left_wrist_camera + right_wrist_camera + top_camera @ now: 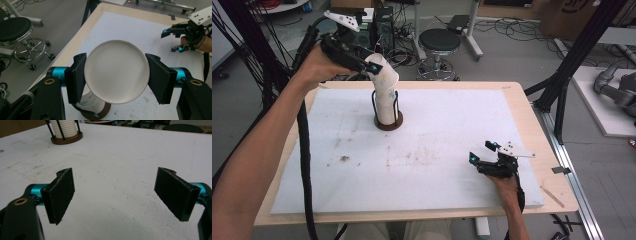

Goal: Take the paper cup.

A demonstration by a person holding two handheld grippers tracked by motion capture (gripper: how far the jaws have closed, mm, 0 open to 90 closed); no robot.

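White paper cup [381,74]: clamped between the jaws of the left gripper [362,62], tilted, its lower end just above the cup stack; in the left gripper view its round bottom [117,71] faces the camera with a black pad pressed on either side
Cup stack [386,107]: white cups nested upright inside the holder, landmark for the rest
Holder [388,123]: dark round base with thin black upright rods around the cup stack, standing on the white sheet; seen again from the right gripper view [67,138] with the ribbed rims of the stack between the rods
Left gripper: above and just to the left of the cup stack in the high view, carried by the person's left hand [319,67], cable trailing down along the forearm
Right gripper [484,159]: well apart from the cup stack, toward the near right part of the sheet, held by the right hand [507,187]; its jaws stand wide apart with nothing between them, bare sheet showing in the gap in the right gripper view
White sheet [437,130]: covers most of the desk [532,120], with faint brown marks on the near side of the cup stack
Stool [439,42]: black round seat on the floor beyond the cup stack, past the far edge of the desk
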